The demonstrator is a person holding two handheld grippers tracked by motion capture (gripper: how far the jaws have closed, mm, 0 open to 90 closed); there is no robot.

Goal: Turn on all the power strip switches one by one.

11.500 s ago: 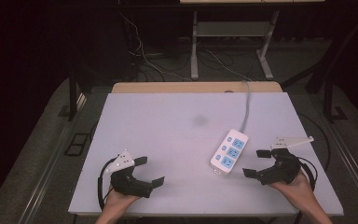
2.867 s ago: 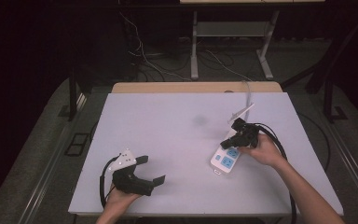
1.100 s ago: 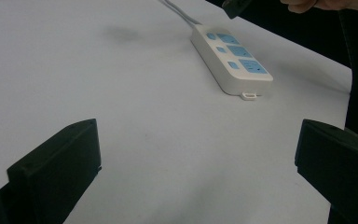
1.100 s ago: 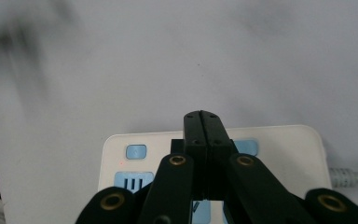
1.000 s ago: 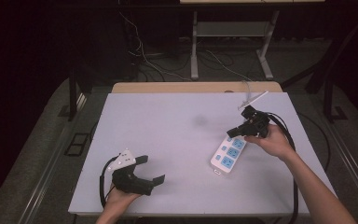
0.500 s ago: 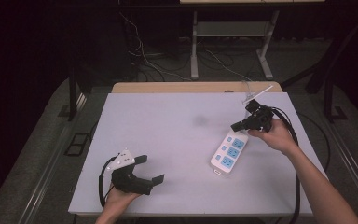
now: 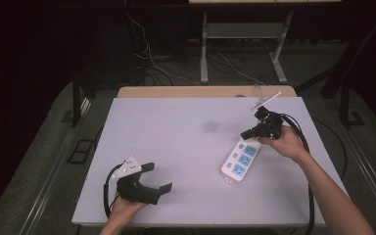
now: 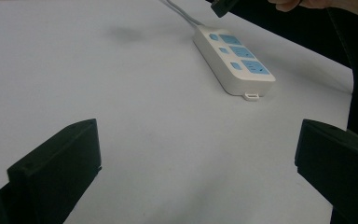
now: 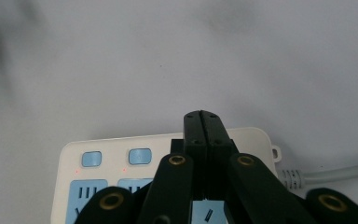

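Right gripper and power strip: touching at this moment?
Cannot tell. In the right gripper view the shut right gripper overlaps the power strip with no visible gap or contact; the high view is too coarse to settle it.

Dark room, grey floor (image 7: 44, 147), cables (image 7: 176, 61)

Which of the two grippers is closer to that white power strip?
Right. The right gripper hovers over the power strip's far end; the left gripper rests well away near the table's front edge.
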